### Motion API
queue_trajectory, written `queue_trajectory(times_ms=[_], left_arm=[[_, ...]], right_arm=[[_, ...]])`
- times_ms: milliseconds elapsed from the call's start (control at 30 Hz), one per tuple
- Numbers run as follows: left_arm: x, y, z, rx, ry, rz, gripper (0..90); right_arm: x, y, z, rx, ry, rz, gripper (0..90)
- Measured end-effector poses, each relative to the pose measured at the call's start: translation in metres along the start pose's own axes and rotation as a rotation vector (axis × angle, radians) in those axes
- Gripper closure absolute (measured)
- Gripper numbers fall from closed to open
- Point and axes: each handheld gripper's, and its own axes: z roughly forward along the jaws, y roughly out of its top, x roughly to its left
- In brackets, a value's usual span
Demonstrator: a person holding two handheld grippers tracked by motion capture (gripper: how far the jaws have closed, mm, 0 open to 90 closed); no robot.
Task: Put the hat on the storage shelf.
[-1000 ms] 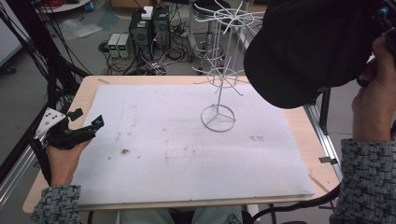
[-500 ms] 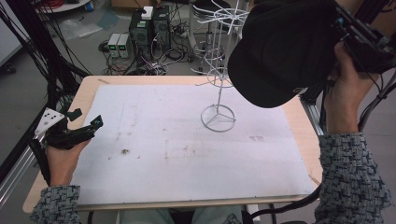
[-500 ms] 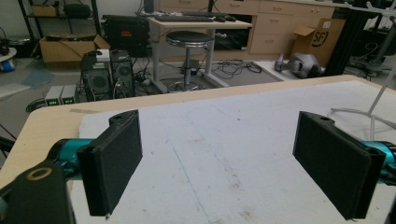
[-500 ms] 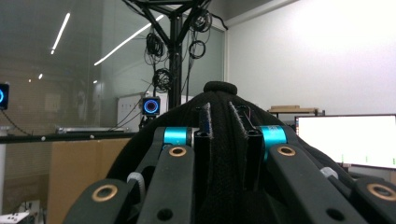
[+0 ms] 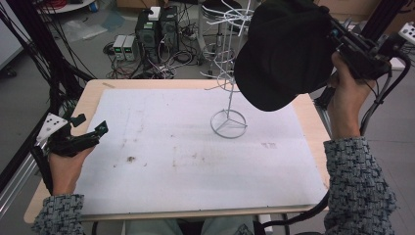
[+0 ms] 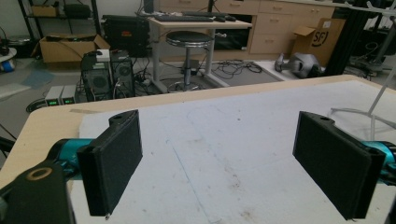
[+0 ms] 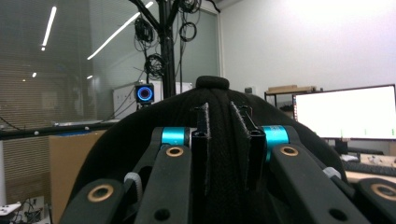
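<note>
I hold the black cap (image 5: 286, 51) in my right gripper (image 7: 223, 140) (fingers clamped on fabric) above the counter's (image 5: 93, 95) far right corner; left gripper (image 5: 80, 139) wide open, holding nothing.

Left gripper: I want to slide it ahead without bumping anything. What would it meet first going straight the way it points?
Probably nothing. The left gripper, jaws wide open, points low across the bare white mat toward the table's far edge. The wire rack stands off to its right, apparently outside that line.

We see even, soft indoor light, faint shadows on the worktop (image 5: 161, 147), monitor (image 7: 343, 112) glare, slightly grainy pictures.
</note>
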Motion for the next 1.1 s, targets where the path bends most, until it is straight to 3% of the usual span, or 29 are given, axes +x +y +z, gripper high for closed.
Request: queue_trajectory(times_ms=[200, 667, 1100], left_arm=[[0.000, -0.001, 0.000, 0.002, 0.000, 0.001, 15.9], [-0.001, -0.001, 0.002, 0.008, 0.000, 0.007, 15.9], [0.000, -0.001, 0.001, 0.005, 0.001, 0.007, 15.9]], right_arm=[[-0.004, -0.012, 0.002, 0.022, -0.019, 0.005, 78.9], [-0.010, -0.040, 0.001, 0.112, -0.102, -0.046, 78.6], [-0.014, -0.053, 0.003, 0.156, -0.127, -0.021, 75.5]])
